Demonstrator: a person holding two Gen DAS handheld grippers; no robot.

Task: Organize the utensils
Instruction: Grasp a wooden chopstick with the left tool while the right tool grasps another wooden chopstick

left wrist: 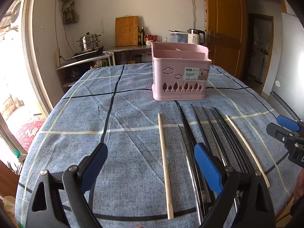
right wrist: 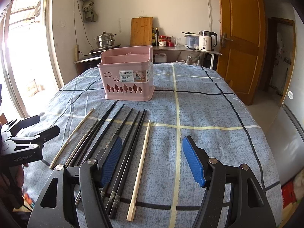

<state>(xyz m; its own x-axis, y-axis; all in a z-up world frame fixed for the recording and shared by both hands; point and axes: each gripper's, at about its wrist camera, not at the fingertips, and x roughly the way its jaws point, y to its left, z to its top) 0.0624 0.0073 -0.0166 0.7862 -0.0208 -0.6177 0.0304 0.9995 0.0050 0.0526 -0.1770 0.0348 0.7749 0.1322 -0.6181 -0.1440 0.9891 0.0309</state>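
Note:
A pink utensil basket (left wrist: 179, 76) with empty compartments stands upright on the blue checked tablecloth (left wrist: 114, 114); it also shows in the right wrist view (right wrist: 128, 79). Several black chopsticks (left wrist: 209, 131) and two pale wooden chopsticks (left wrist: 165, 161) lie in a row in front of it; they also show in the right wrist view (right wrist: 131, 138). My left gripper (left wrist: 152, 157) is open and empty, low over the left part of the row. My right gripper (right wrist: 152, 152) is open and empty over the right wooden chopstick (right wrist: 141, 161). Each gripper shows at the other view's edge.
A kitchen counter (left wrist: 131, 48) behind the table holds a steamer pot (left wrist: 89, 41), a cutting board, bottles and a kettle (right wrist: 206, 40). A wooden door (right wrist: 241, 38) is at the right. A bright window (right wrist: 20, 57) is at the left.

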